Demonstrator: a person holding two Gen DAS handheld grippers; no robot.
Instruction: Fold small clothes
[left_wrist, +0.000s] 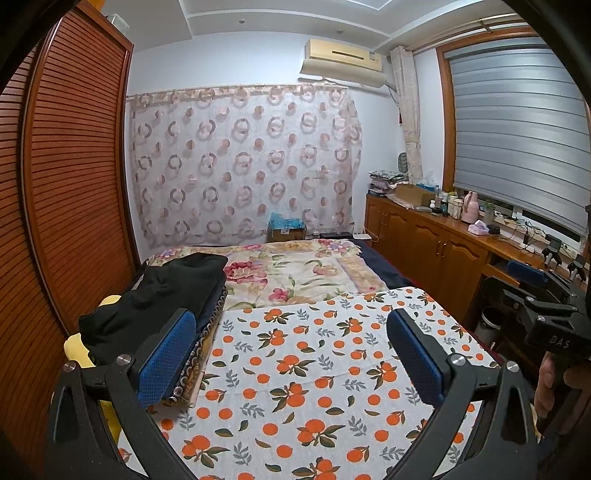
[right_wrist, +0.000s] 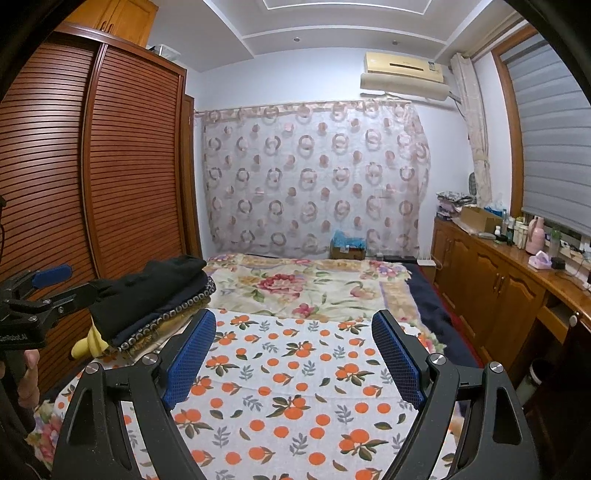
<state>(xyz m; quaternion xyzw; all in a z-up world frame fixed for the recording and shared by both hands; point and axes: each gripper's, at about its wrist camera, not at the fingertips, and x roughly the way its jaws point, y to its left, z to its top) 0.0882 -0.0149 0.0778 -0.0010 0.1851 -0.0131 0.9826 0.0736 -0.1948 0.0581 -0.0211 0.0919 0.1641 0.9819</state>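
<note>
Both hand-held grippers, left (left_wrist: 291, 356) and right (right_wrist: 293, 356), gape empty over the orange-print cloth (left_wrist: 314, 369) on the bed (right_wrist: 314, 284). Clothes stack (left_wrist: 162, 295) lies left of the cloth. Only the left view shows the bin (left_wrist: 489, 325) right of it.

Left claw (left_wrist: 291, 363) spread wide, empty; right claw (right_wrist: 293, 363) likewise.

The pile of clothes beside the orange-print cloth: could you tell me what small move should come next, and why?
Probably reach the left claw toward the black garment topping the pile. Both claws are open and empty, the right claw too, and the orange-print cloth has no garment on it to fold.
</note>
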